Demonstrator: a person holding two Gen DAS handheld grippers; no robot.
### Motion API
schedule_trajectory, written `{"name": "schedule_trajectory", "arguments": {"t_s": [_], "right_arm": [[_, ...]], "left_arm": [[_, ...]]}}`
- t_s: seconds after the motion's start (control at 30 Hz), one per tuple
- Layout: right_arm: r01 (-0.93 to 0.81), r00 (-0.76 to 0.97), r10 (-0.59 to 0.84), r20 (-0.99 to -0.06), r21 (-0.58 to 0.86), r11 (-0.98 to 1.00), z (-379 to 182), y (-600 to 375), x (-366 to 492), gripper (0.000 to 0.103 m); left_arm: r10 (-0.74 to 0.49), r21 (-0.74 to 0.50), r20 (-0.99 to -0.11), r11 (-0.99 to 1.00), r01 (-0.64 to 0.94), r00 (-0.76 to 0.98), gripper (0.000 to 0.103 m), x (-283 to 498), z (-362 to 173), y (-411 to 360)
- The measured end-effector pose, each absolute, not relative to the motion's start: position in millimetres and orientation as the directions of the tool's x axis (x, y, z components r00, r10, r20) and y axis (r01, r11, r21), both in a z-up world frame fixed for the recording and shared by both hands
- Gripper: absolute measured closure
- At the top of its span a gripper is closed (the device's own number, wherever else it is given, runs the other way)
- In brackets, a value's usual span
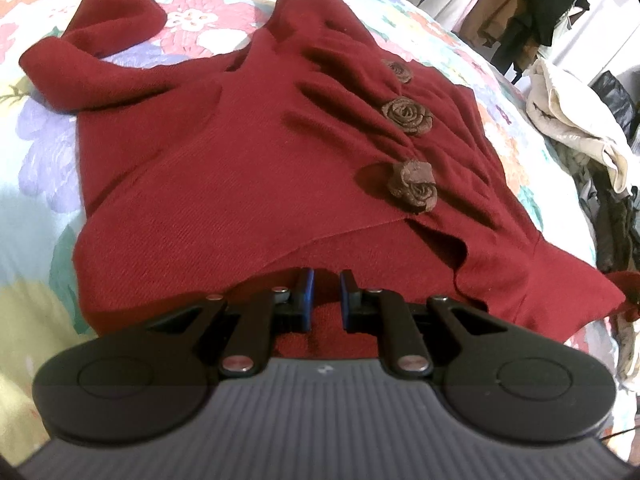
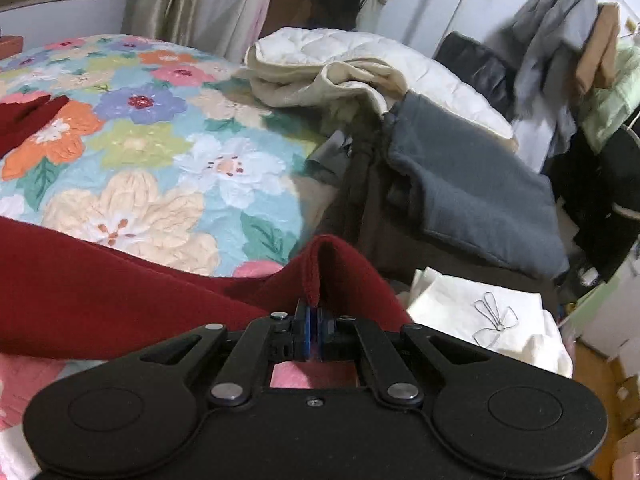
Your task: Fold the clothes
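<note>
Right gripper: jaws pressed together on a raised fold of the dark red knit top. The cloth peaks up out of the pinch like a small tent and drapes off to both sides. The grip sits at an edge of the garment, probably a hem or sleeve end; which one is not clear from this view.

Left gripper: jaws nearly closed, with a narrow gap between the blue pads. Red cloth lies directly under and in front of the tips. Whether any of it is pinched cannot be told; the near hem seems to pass below the pads, not between them.

The top lies spread front-up on the floral quilt, with one sleeve curled at far left. Gathered pleats run toward a line of three brown fabric rosettes down its right side.

Handling judgement: soft, limp, fairly thick knit. It is light, not fragile, and not slippery against the quilted cover. It sags from any single pinch, so two-point holds at hem corners or shoulder seams suit it best. Avoid gripping on the rosettes: they are bulky, may snag, and will make a lump in the fold.

Beyond the quilt edge: cream bedding, a grey folded garment, white cloth with a bow outline.
</note>
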State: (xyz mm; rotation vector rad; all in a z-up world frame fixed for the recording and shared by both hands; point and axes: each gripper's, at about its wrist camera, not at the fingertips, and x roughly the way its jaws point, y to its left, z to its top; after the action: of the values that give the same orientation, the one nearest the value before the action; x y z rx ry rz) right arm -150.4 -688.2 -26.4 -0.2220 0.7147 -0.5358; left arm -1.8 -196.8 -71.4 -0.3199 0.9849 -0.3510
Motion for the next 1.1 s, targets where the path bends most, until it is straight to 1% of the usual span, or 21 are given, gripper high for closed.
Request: {"name": "schedule_trajectory", "arguments": {"t_s": [0.03,0.1,0.13,0.2,0.27,0.33,0.4,0.47,0.53,0.57,0.63,0.73,0.77,0.8,0.83,0.87,0.9,0.97,1.0,1.03,1.1], "right_arm": [[0.422,0.645,-0.492,-0.585,-0.263,0.867,-26,-690,-158,0.101],[0.486,0.688,-0.352,-0.635,0.043,0.873,-26,-701,-174,0.1],[0.513,0.675,-0.325,-0.662,0.104,0.852,-33,-705,-178,0.1],[0.569,0.623,-0.295,-0.725,0.161,0.807,-52,-712,-184,0.1],[0.571,0.567,-0.374,-0.734,0.023,0.82,-60,-707,-182,0.1],[0.559,0.565,-0.402,-0.721,-0.024,0.829,-57,-706,-180,0.099],[0.568,0.572,-0.393,-0.72,0.002,0.823,-50,-711,-177,0.086],[0.575,0.617,-0.365,-0.697,0.083,0.814,-43,-715,-177,0.044],[0.565,0.684,-0.327,-0.652,0.189,0.803,-37,-720,-180,0.029],[0.565,0.703,-0.318,-0.636,0.228,0.793,-35,-721,-181,0.029],[0.58,0.722,-0.321,-0.613,0.283,0.764,-36,-726,-177,0.029],[0.63,0.698,-0.347,-0.626,0.308,0.713,-41,-735,-165,0.03],[0.649,0.684,-0.366,-0.631,0.298,0.7,-41,-737,-162,0.047],[0.652,0.678,-0.379,-0.63,0.278,0.705,-39,-737,-158,0.067],[0.636,0.678,-0.389,-0.624,0.232,0.736,-34,-734,-153,0.097],[0.611,0.68,-0.398,-0.615,0.176,0.771,-29,-729,-146,0.097],[0.566,0.701,-0.419,-0.577,0.093,0.819,-21,-718,-144,0.097],[0.456,0.759,-0.447,-0.473,-0.104,0.884,-2,-691,-142,0.098],[0.426,0.778,-0.46,-0.429,-0.178,0.887,4,-685,-144,0.1],[0.407,0.792,-0.471,-0.388,-0.241,0.881,9,-681,-146,0.1],[0.418,0.754,-0.523,-0.399,-0.323,0.849,7,-692,-145,0.1]], "left_arm": [[-0.429,-0.418,-0.749,0.897,0.143,0.505,0.09,-1,-72,-197],[-0.432,-0.422,-0.749,0.896,0.142,0.502,0.09,0,-72,-197],[-0.434,-0.424,-0.75,0.895,0.141,0.5,0.09,0,-72,-197],[-0.435,-0.423,-0.752,0.895,0.142,0.495,0.09,1,-71,-197],[-0.43,-0.414,-0.76,0.898,0.148,0.488,0.09,2,-69,-198],[-0.424,-0.401,-0.765,0.903,0.156,0.484,0.09,2,-67,-199],[-0.42,-0.394,-0.768,0.905,0.16,0.484,0.089,1,-66,-200],[-0.417,-0.39,-0.769,0.907,0.161,0.484,0.089,0,-67,-200],[-0.416,-0.388,-0.77,0.907,0.162,0.484,0.089,0,-67,-200],[-0.415,-0.387,-0.77,0.908,0.163,0.484,0.089,-1,-67,-200],[-0.414,-0.385,-0.771,0.908,0.164,0.484,0.089,-2,-67,-200],[-0.416,-0.387,-0.771,0.908,0.164,0.483,0.089,-2,-67,-199],[-0.418,-0.391,-0.77,0.906,0.162,0.482,0.089,-2,-67,-198],[-0.421,-0.395,-0.769,0.905,0.16,0.481,0.089,-2,-67,-198],[-0.424,-0.4,-0.768,0.903,0.156,0.48,0.089,-2,-67,-197],[-0.426,-0.405,-0.767,0.901,0.153,0.479,0.089,-2,-67,-196],[-0.429,-0.409,-0.765,0.9,0.152,0.48,0.089,-2,-67,-195],[-0.437,-0.42,-0.759,0.895,0.151,0.482,0.087,-3,-66,-193],[-0.444,-0.428,-0.755,0.891,0.151,0.483,0.084,-4,-66,-192],[-0.449,-0.434,-0.752,0.888,0.15,0.483,0.083,-4,-66,-191],[-0.447,-0.431,-0.754,0.89,0.151,0.481,0.083,-4,-64,-191]]}}
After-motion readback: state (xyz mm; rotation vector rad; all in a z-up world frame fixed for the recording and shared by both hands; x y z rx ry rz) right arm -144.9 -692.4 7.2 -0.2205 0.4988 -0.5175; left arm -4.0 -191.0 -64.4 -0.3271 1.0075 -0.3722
